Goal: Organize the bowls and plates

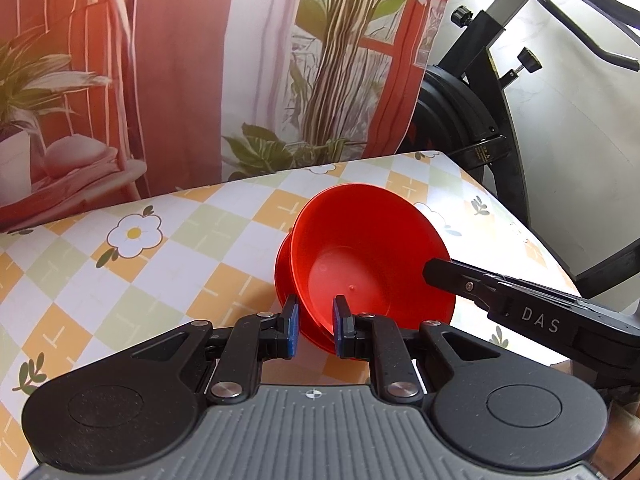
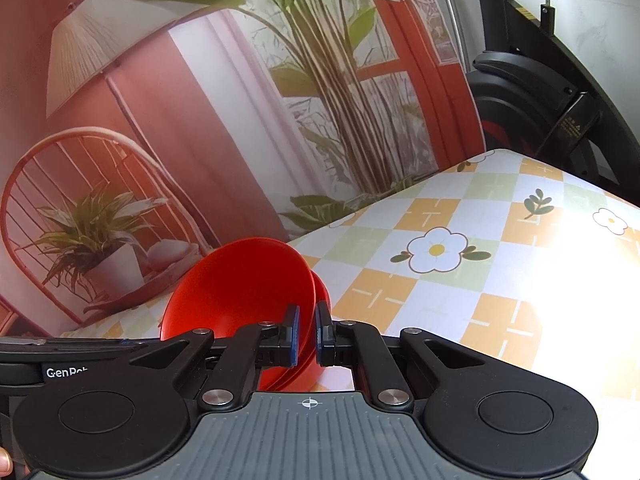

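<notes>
A red bowl [image 1: 368, 256] nested in a second red dish [image 1: 282, 268] is held tilted above the checkered tablecloth [image 1: 132, 280], near its far edge. The left gripper [image 1: 316, 330] is clamped on the rim nearest it; the right gripper [image 2: 306, 334] pinches the opposite rim.

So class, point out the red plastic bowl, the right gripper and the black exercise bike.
red plastic bowl [image 1: 352, 264]: left wrist view, inner floor.
right gripper [image 2: 307, 334]: right wrist view, between fingertips.
black exercise bike [image 1: 452, 116]: left wrist view, flywheel housing.
</notes>
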The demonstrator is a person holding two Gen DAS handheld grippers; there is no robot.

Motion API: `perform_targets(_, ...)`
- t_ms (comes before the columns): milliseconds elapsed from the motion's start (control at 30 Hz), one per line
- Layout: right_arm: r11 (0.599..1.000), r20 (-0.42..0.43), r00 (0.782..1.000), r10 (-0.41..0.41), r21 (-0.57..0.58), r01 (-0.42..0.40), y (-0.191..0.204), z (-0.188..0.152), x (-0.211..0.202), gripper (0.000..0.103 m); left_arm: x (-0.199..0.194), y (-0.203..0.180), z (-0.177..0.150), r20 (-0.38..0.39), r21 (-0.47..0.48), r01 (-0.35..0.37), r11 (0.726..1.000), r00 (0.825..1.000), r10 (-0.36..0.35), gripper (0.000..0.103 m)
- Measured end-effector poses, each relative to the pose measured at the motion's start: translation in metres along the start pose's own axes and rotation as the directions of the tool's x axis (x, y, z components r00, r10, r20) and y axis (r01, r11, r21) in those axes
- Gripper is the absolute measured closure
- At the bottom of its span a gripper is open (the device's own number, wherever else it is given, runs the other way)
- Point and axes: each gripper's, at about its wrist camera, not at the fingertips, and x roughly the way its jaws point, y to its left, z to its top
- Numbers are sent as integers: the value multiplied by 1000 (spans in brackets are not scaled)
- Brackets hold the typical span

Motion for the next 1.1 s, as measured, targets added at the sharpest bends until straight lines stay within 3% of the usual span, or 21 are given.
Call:
perform_targets(800,1000,3,1000,-8,21,8,-9,-3,1,94,0,4,1,-6,-9,-34,999,999,34,82)
perform_targets(900,1000,3,1000,-6,25,6,-10,-4,2,93,1,7,2,2,-35,-34,999,999,34,70)
perform_targets(1100,999,-10,1000,-5,43,5,-14,-6,9,86,9,8,0,5,-50,-29,998,1000,29,68)
